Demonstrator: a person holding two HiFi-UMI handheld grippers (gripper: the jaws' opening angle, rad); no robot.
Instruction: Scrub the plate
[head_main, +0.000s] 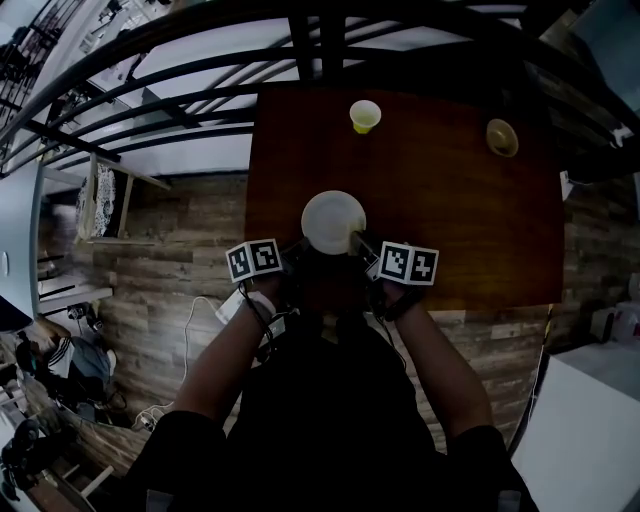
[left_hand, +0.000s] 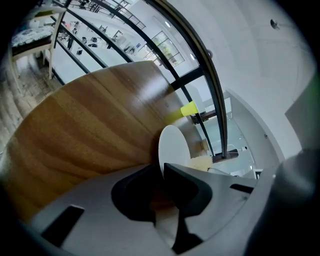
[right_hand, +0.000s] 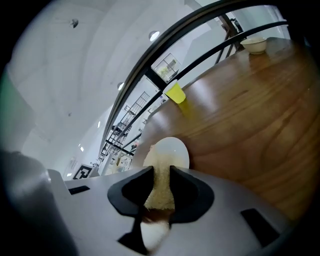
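Both tools are clenched. My left gripper (left_hand: 163, 175) pinches the rim of the white plate (head_main: 333, 221), which sits at frame centre over the wooden table (head_main: 460, 210). My right gripper (right_hand: 161, 180) squeezes a yellowish sponge (right_hand: 160, 189) at the plate's face. I judge the plate stiff, slick and breakable, so a firm rim grip suits it; the sponge looks soft.

Dark wooden table (head_main: 470, 200), wood-plank floor (head_main: 180, 250), black railing (head_main: 180, 110), bright white ceiling (right_hand: 100, 55)

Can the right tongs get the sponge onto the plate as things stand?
Likely yes: the right tongs hold the sponge right at the plate, with nothing between them, and the left tongs grip its rim on the other side.
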